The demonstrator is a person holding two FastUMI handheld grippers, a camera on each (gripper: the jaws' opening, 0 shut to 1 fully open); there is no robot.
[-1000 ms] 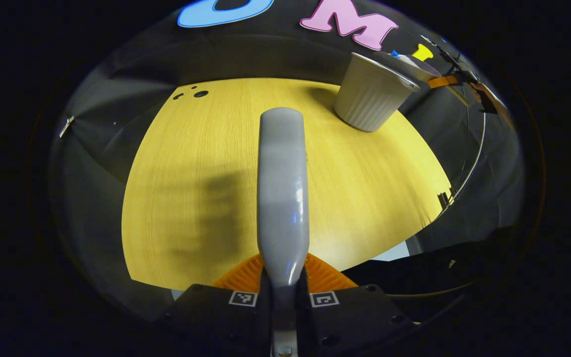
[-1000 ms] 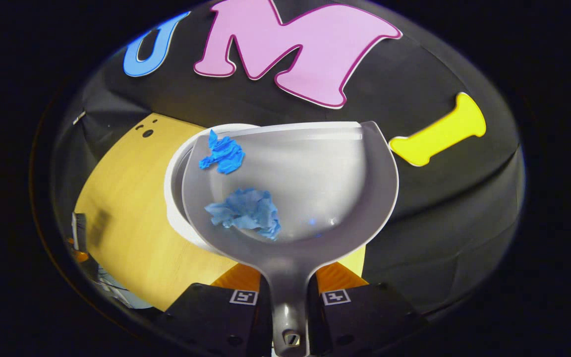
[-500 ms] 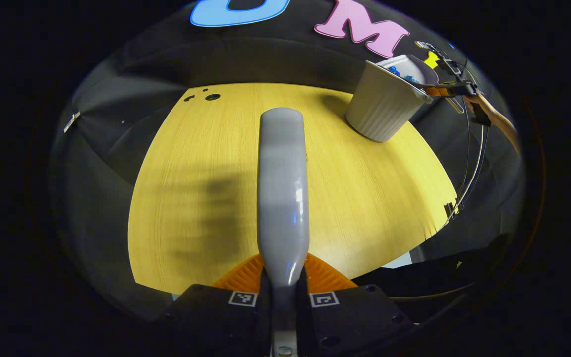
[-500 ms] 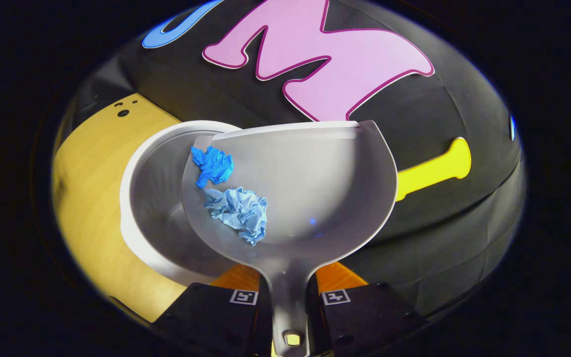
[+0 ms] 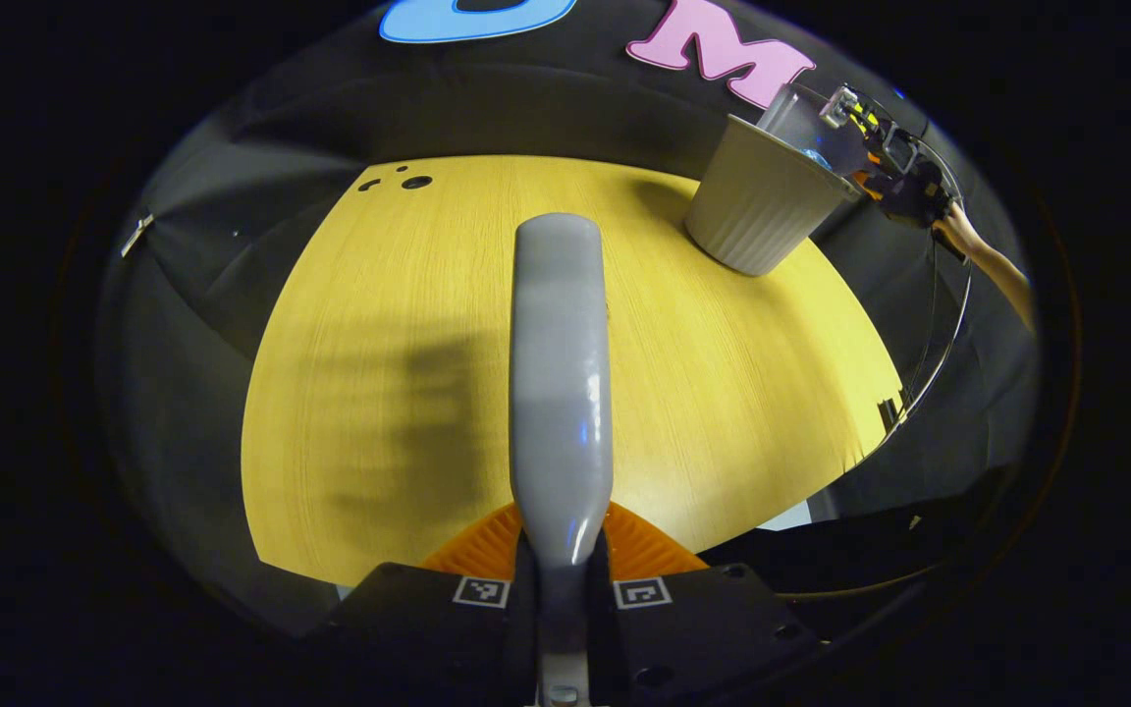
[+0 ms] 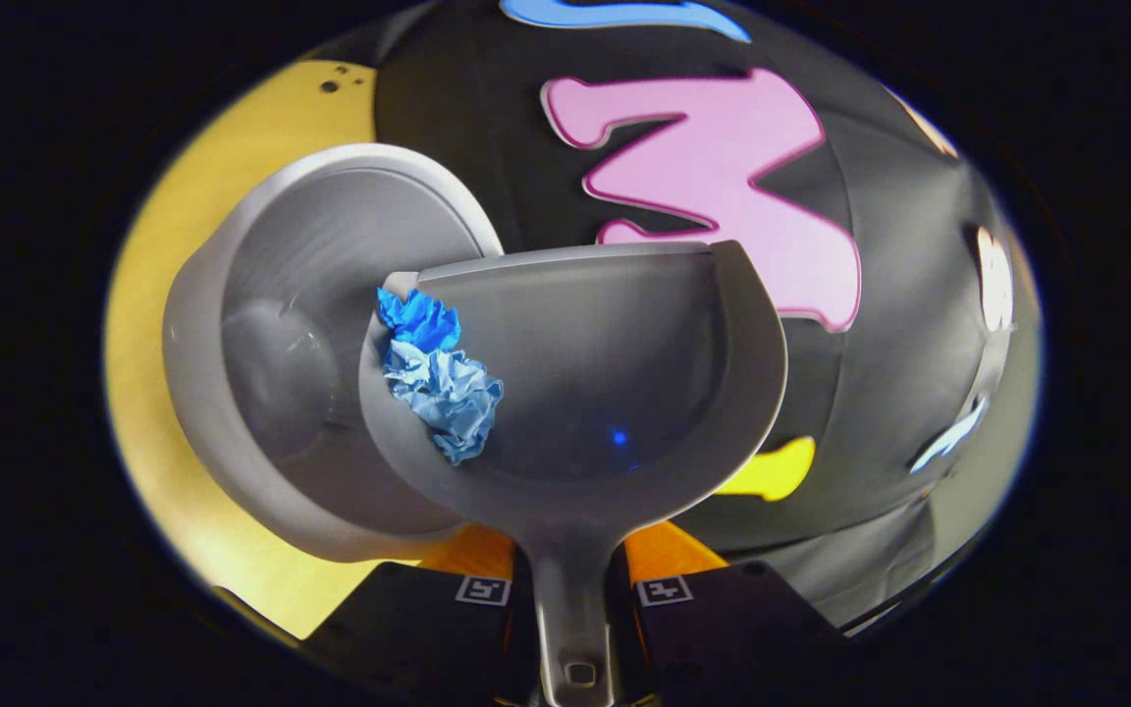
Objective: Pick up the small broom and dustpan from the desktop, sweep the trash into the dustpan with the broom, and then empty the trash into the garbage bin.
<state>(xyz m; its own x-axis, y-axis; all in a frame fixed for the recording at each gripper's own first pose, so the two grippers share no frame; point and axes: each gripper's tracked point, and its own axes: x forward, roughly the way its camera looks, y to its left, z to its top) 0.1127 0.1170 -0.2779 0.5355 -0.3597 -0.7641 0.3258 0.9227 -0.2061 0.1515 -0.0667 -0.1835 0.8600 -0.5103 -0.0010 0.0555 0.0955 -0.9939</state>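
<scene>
Spreading across the middle of the left gripper view, one yellow wood-grain desk carries one pale grey ribbed plastic garbage bin at the upper right of the frame. In the right gripper view that bin sits left of centre, its mouth toward the camera. One grey plastic dustpan fills the middle of that frame, its left edge over the bin's mouth. One grey plastic broom handle runs up the centre of the left gripper view. Two crumpled blue paper scraps lie touching against the dustpan's left wall. The right gripper has its fingers closed on the dustpan's handle; the left gripper clamps the broom handle.
</scene>
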